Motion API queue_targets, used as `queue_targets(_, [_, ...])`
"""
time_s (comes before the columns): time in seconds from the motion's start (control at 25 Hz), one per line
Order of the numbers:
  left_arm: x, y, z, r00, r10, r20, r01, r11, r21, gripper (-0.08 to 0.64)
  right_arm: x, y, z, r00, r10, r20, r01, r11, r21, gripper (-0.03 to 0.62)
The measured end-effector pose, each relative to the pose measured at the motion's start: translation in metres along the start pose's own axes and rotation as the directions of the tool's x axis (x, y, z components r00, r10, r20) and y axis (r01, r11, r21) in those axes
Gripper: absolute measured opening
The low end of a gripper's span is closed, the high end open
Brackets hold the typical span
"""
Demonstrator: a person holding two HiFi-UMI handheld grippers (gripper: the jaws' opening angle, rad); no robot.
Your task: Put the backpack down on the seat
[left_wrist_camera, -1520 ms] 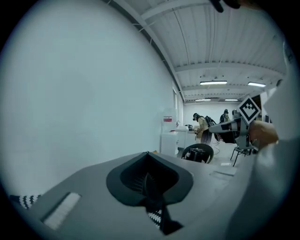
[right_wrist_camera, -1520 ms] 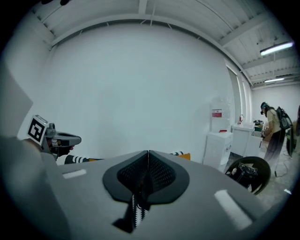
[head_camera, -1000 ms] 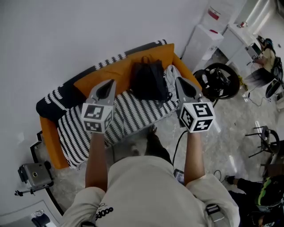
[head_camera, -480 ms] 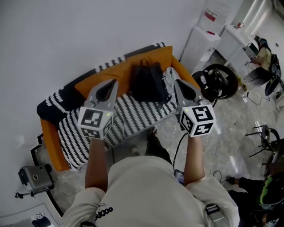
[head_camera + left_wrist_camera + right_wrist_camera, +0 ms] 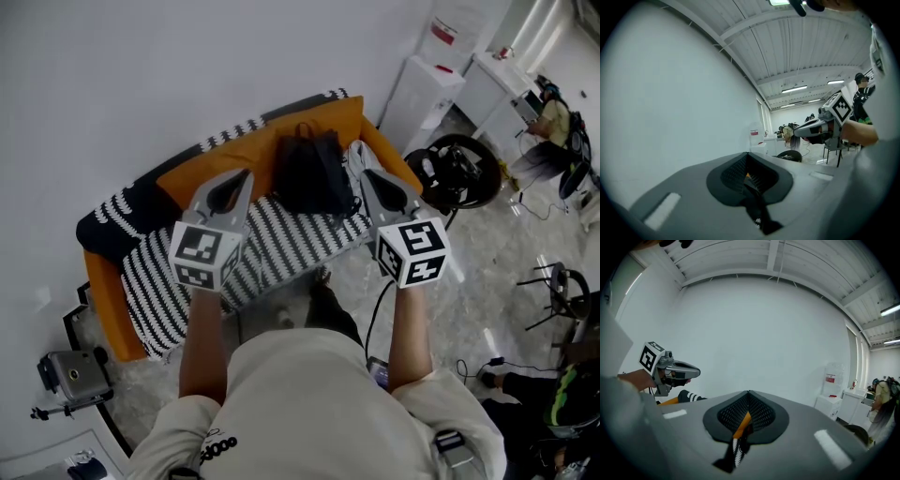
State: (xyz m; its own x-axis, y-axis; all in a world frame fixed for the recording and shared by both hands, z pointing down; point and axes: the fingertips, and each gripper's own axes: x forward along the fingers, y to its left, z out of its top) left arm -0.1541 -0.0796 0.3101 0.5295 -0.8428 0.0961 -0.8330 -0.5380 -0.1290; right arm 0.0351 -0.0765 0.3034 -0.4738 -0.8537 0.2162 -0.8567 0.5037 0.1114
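The orange sofa point(image 5: 217, 161) carries the black backpack point(image 5: 314, 173) upright on its striped seat, leaning against its backrest. The left tongs point(image 5: 244, 175) and right tongs point(image 5: 364, 174) hover in front of the sofa, both fully closed on nothing. With nothing supporting it, the backpack may slump forward off the seat.

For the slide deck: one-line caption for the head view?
Backpack sits on the sofa seat; left gripper and right gripper shut, empty, clear of it.
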Motion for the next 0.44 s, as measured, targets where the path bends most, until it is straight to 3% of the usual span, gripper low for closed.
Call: queue_targets(0.44, [0.007, 0.005, -0.006, 0.999, -0.042, 0.004, 0.043, 0.999, -0.009, 0.011, 0.022, 0.007, 0.002, 0.999, 0.035, -0.013, -0.035, 0.999, -0.008, 0.003])
